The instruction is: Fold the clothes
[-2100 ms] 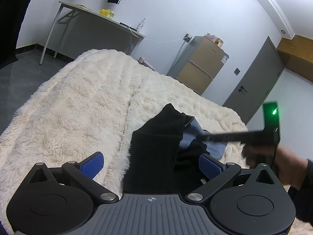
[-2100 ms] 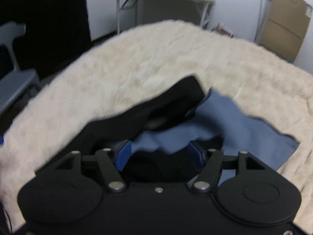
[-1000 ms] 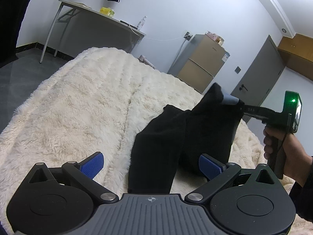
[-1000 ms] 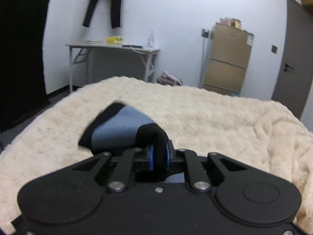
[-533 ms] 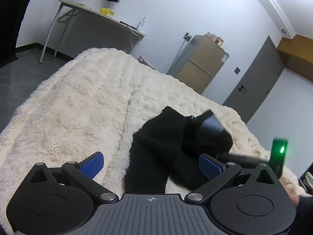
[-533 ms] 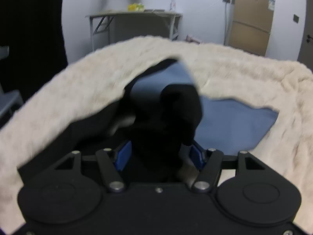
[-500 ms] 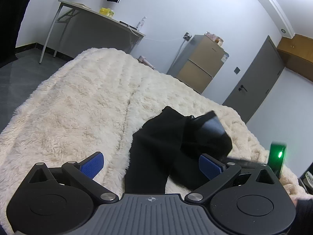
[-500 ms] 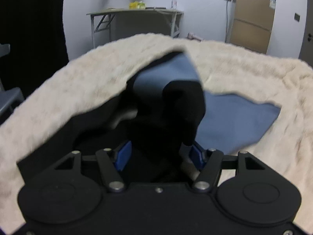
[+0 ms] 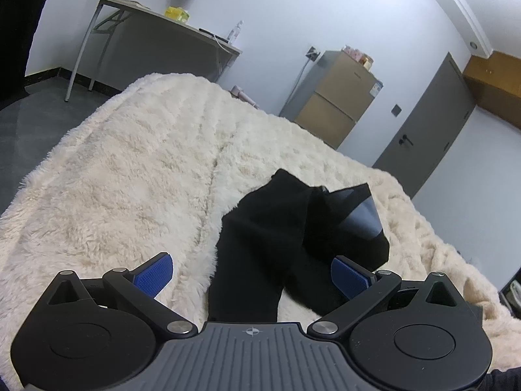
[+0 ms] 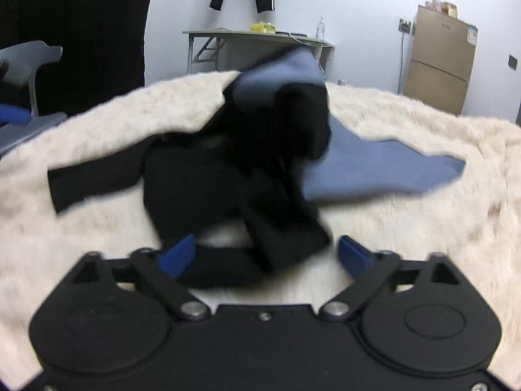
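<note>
Fleece blanket [image 9: 136, 176] lies bare and broad left of the black garment [image 9: 260, 228]. Left gripper [image 9: 250, 272] is spread wide, gripping nothing. Right gripper [image 10: 265, 255] is opening, its pads seemingly clear of the blurred cloth between them.

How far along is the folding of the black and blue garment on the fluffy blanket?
Done: nothing looks folded; the garment lies bunched on the blanket. In hand: nothing; the right gripper is opening with cloth loose between its pads, and the left gripper is open. Left: spreading it flat and every fold.

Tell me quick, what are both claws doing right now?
Left gripper: open, holding nothing.
Right gripper: jaws opening, letting go of the crumpled black and blue fabric garment; pads not pressing it.
</note>
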Demonstrator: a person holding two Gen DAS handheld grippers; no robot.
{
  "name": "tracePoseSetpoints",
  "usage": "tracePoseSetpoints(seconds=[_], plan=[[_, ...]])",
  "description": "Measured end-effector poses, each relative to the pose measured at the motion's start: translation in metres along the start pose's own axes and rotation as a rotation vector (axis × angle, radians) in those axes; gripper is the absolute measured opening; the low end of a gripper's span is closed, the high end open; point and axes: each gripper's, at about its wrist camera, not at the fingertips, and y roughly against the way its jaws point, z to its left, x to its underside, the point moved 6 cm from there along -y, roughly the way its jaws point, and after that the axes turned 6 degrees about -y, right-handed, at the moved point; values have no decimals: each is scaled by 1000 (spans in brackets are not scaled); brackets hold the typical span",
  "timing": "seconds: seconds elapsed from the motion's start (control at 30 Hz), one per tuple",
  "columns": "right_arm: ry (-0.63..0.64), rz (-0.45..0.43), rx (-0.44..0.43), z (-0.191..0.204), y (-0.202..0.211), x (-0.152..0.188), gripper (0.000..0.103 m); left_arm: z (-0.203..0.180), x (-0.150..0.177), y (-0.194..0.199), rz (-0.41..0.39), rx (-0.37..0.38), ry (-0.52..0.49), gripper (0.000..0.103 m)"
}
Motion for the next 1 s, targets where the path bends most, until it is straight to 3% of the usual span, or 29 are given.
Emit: tracePoseSetpoints(seconds=[0.17, 1.0], plan=[[74, -43, 89, 14, -18, 9, 103, -2, 2, -5, 21, -6, -17, 103], [68, -43, 80, 13, -19, 15, 103, -1, 4, -11, 52, -16, -27, 103]])
